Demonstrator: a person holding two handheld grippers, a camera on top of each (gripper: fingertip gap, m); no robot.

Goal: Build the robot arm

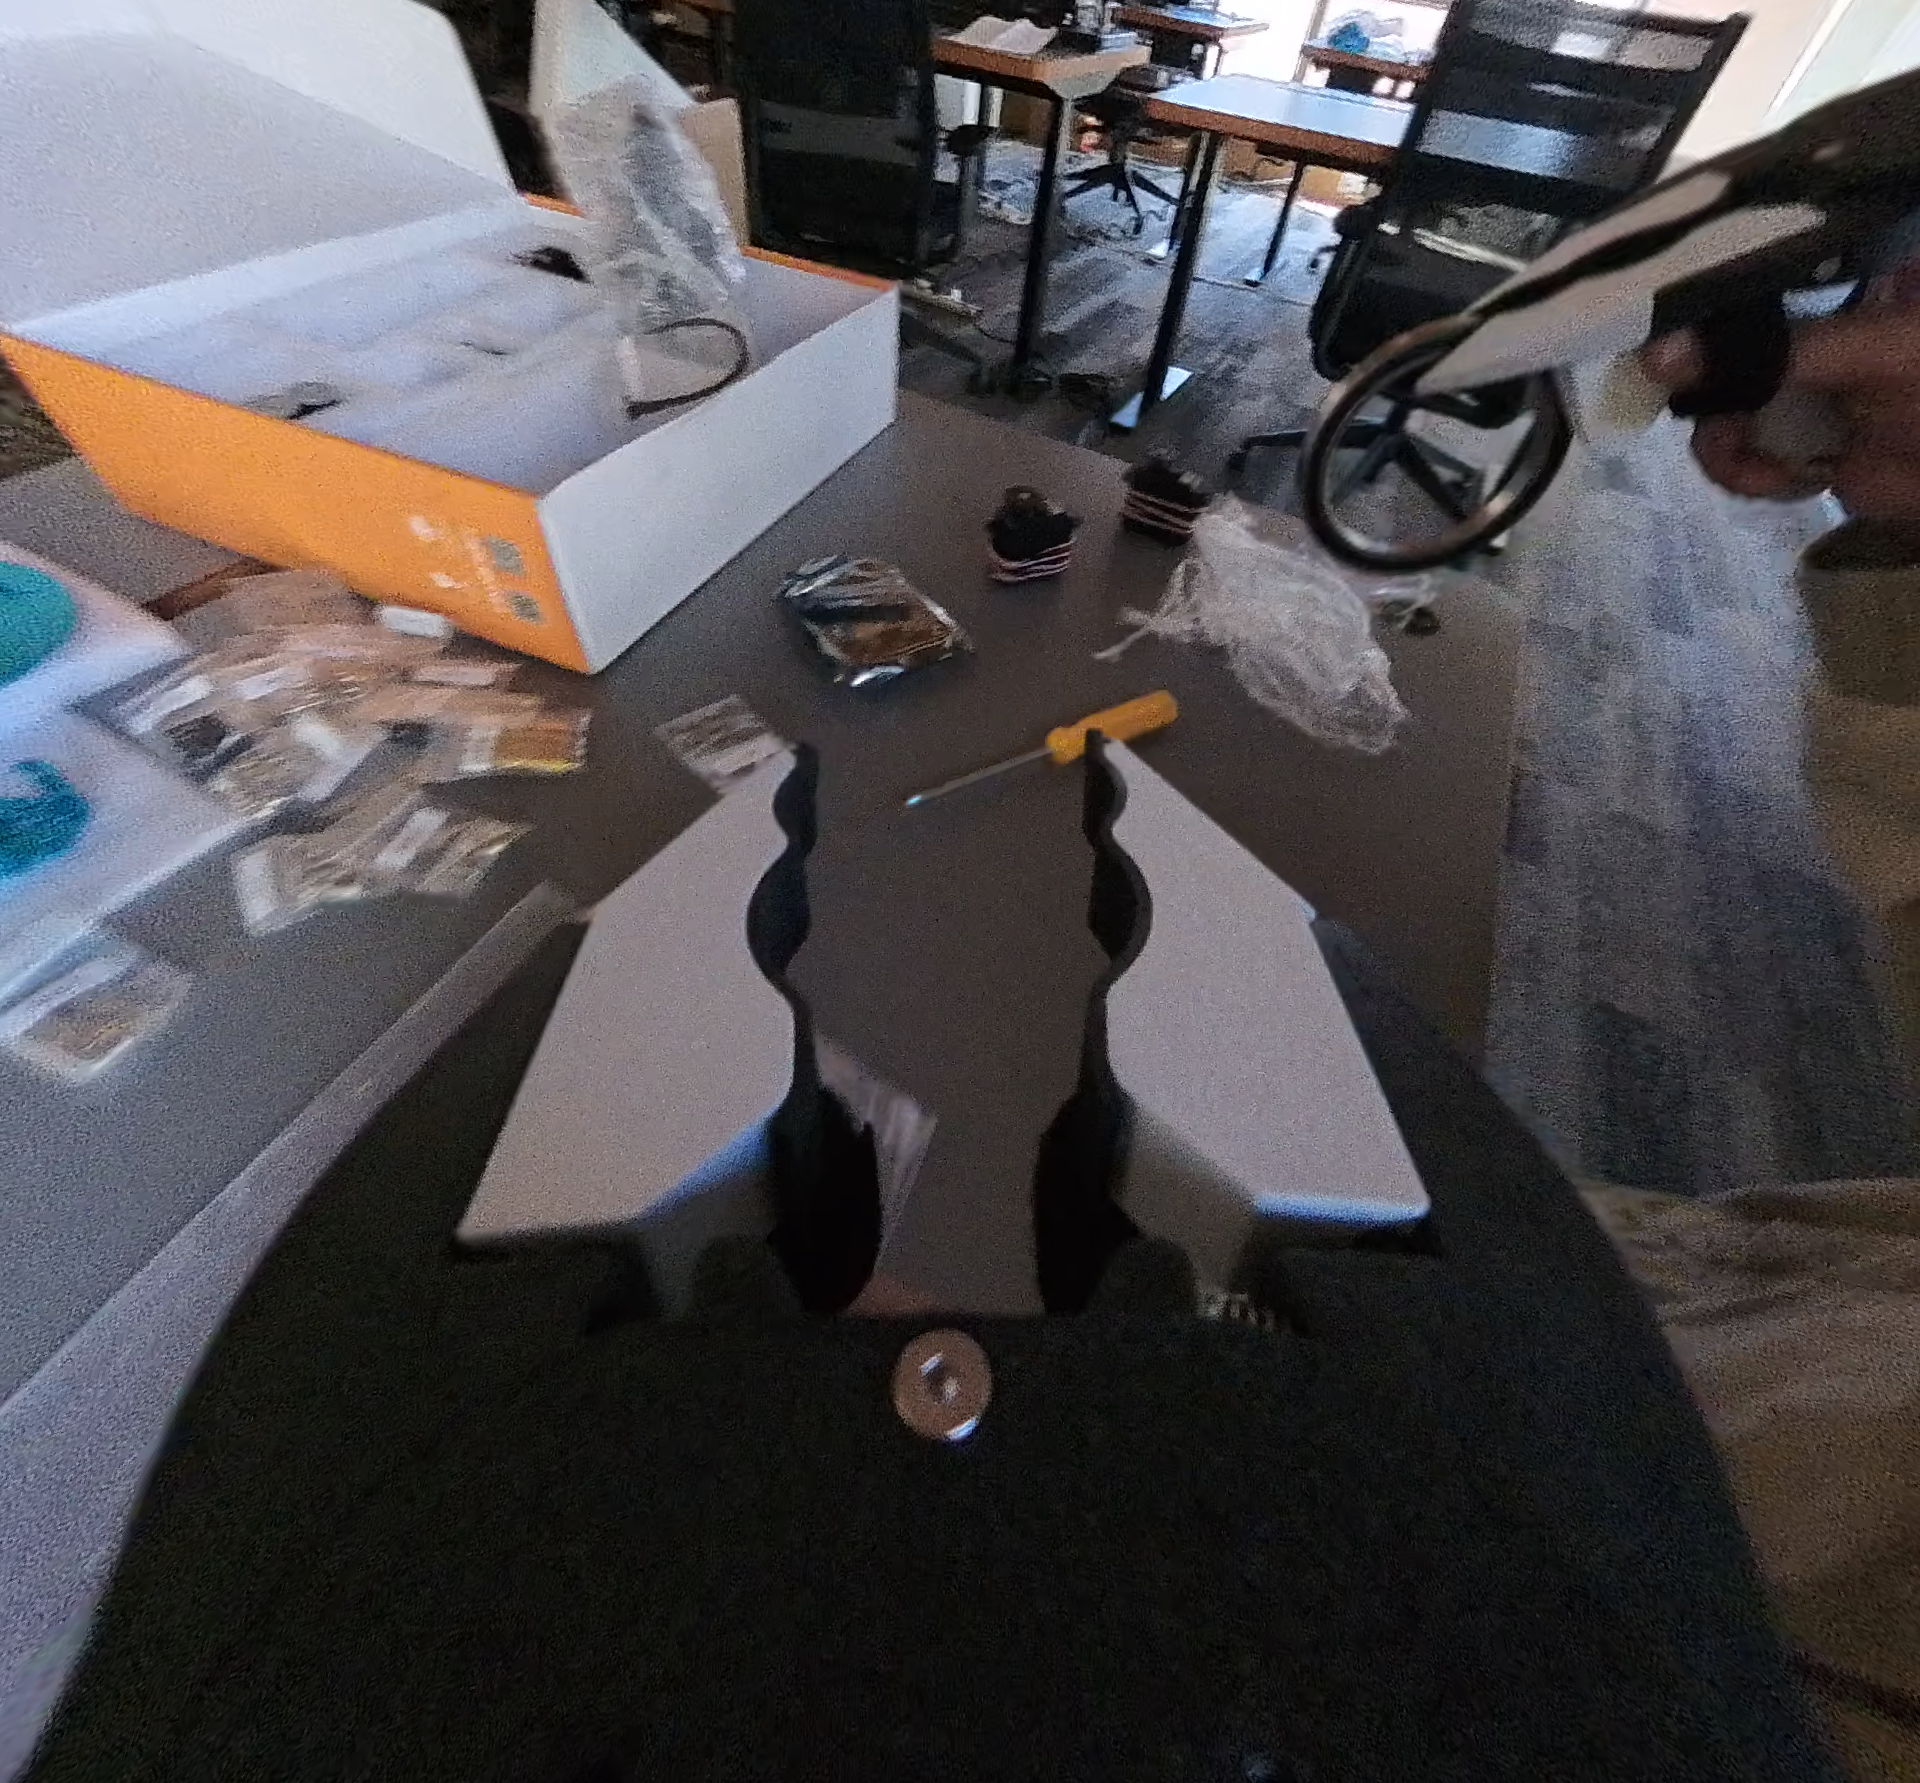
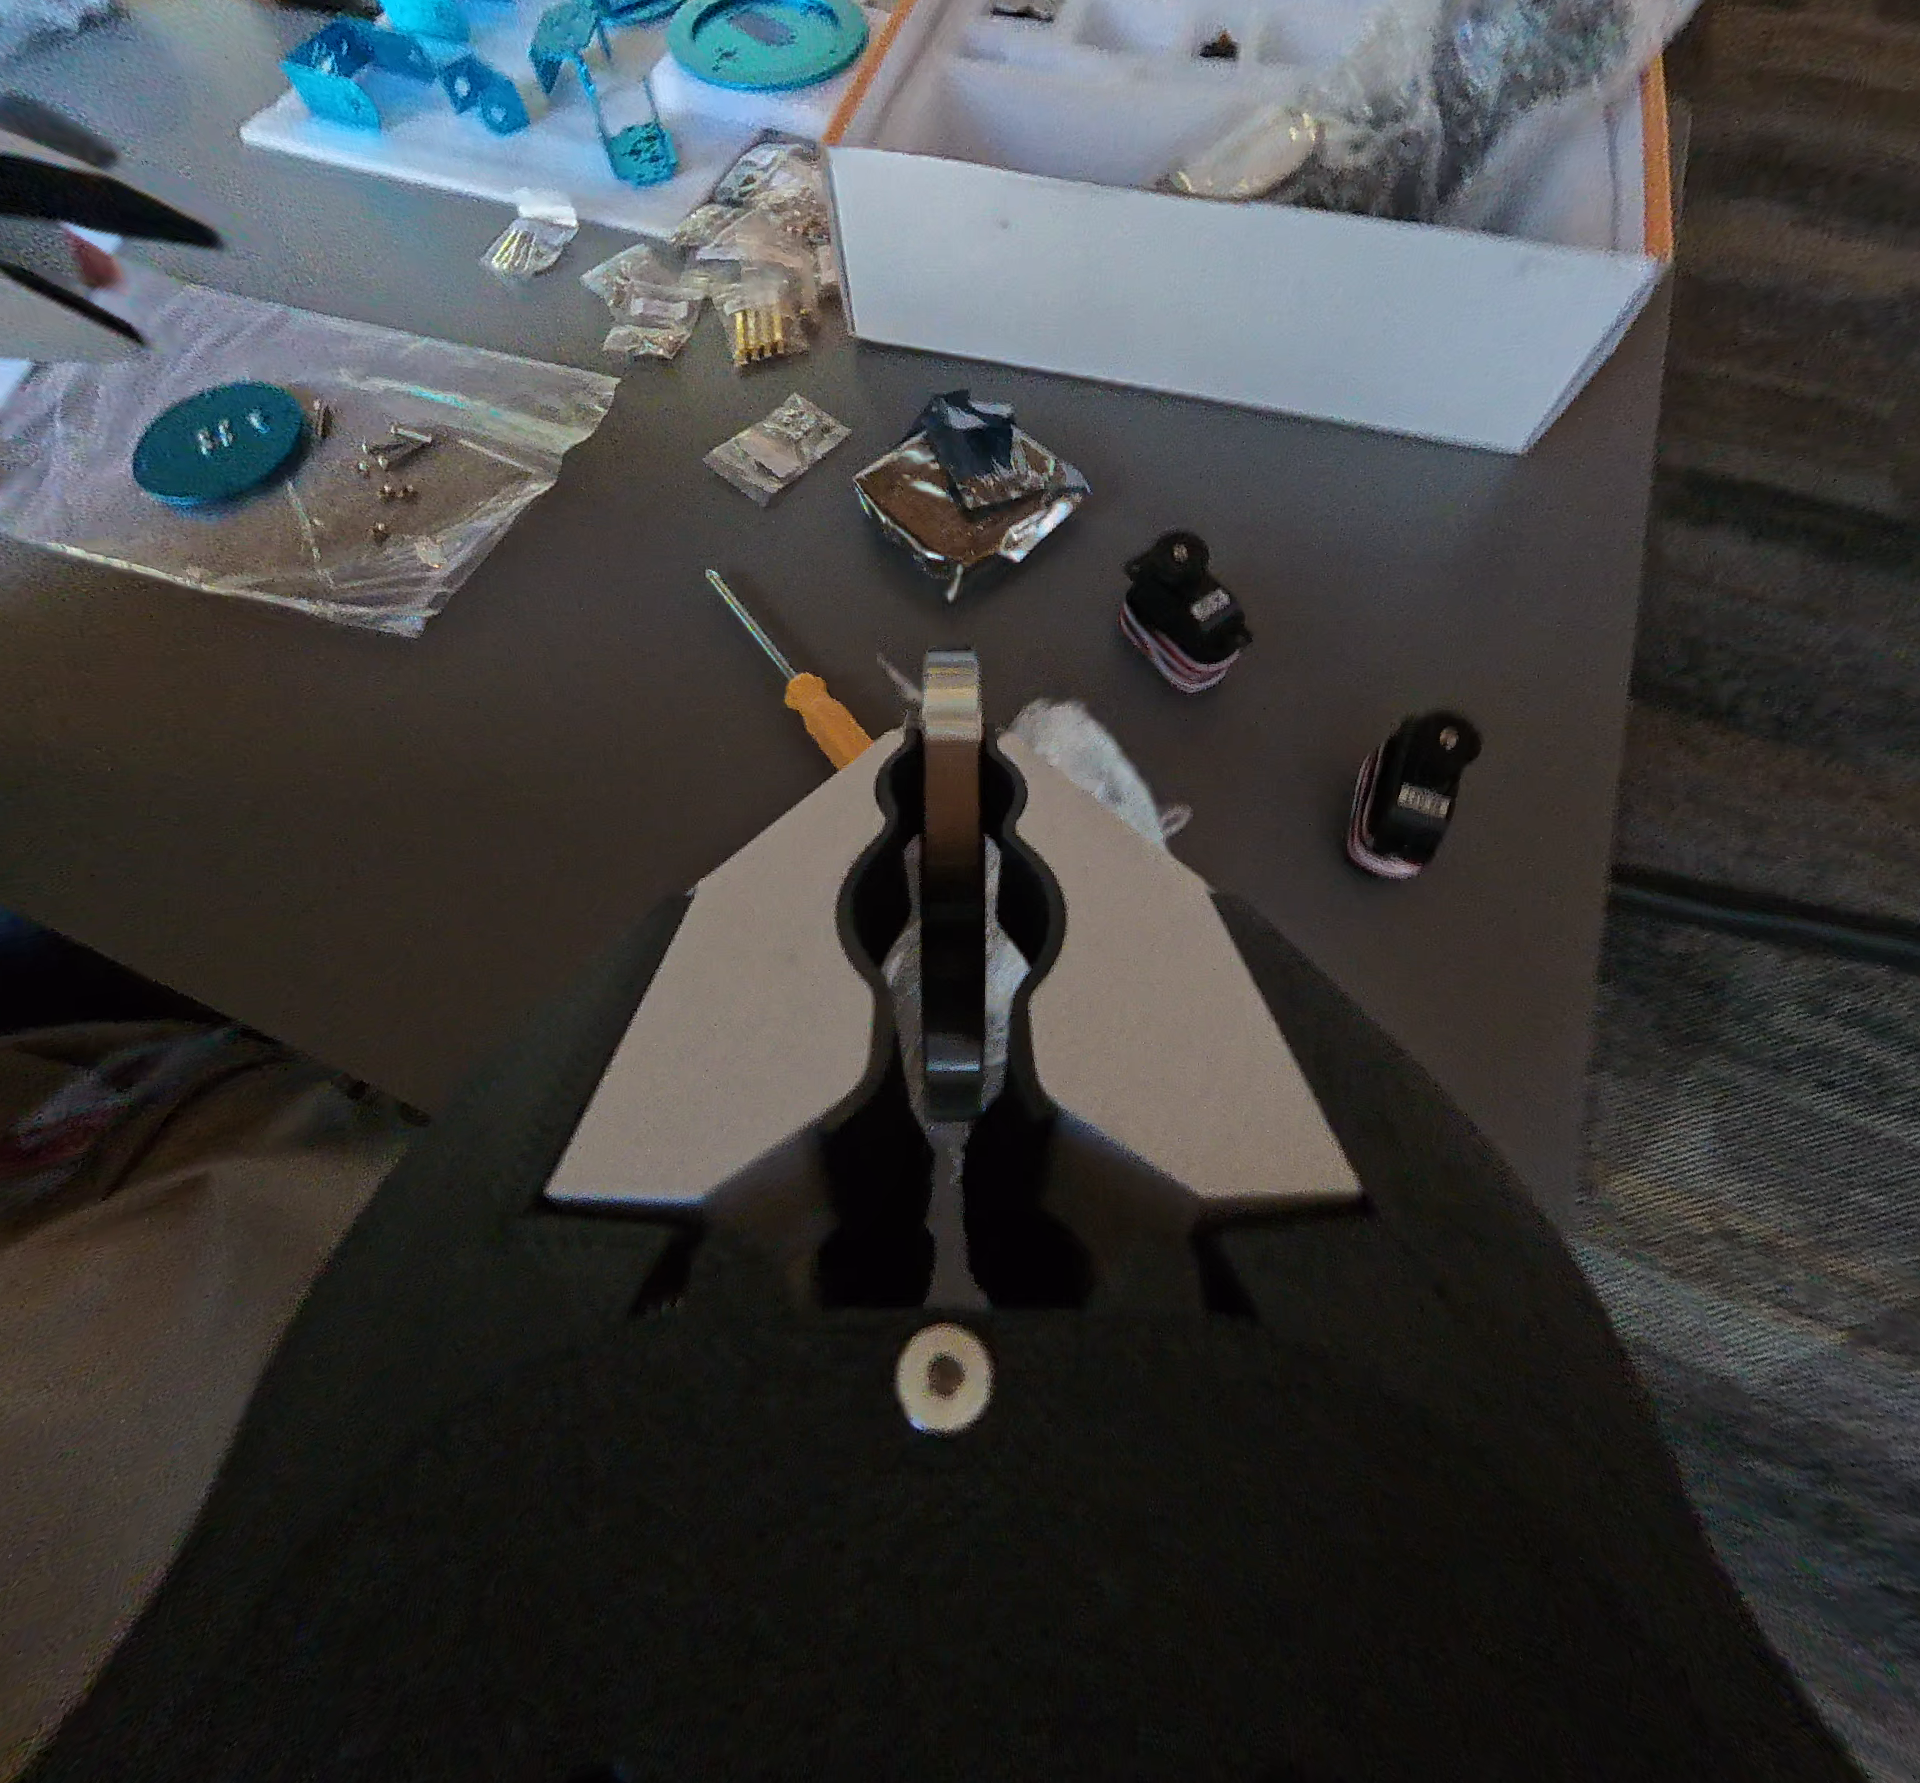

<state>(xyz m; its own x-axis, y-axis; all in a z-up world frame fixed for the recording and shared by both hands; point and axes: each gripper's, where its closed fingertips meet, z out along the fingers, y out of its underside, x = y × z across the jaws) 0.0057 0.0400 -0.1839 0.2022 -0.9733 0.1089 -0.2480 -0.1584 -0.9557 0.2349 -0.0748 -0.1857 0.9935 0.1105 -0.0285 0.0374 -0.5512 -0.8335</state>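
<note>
My right gripper point(image 2: 951, 746) is shut on a dark metal ring point(image 2: 951, 798) that shows edge-on between its fingers, held above the grey table point(image 2: 468, 798). In the left wrist view the right gripper point(image 1: 1486, 331) and the ring point(image 1: 1340, 486) hang at the upper right, over the table's far corner. My left gripper point(image 1: 945, 777) is open and empty above the table. A yellow-handled screwdriver point(image 1: 1112, 725) lies just past its fingertips and also shows in the right wrist view point(image 2: 826, 720). A crumpled clear plastic bag point(image 1: 1278, 632) lies under the ring.
An open white and orange box point(image 1: 717, 476) stands at the back left. Two black servos point(image 2: 1184, 627) point(image 2: 1408, 798) and a foil packet point(image 2: 966, 497) lie near the table's edge. Blue metal parts on white foam point(image 2: 499, 40), small bags of screws point(image 2: 727, 279) and a blue disc on a clear bag point(image 2: 218, 445) lie farther off. The tips of one gripper are about 25 centimetres away from the tips of the other.
</note>
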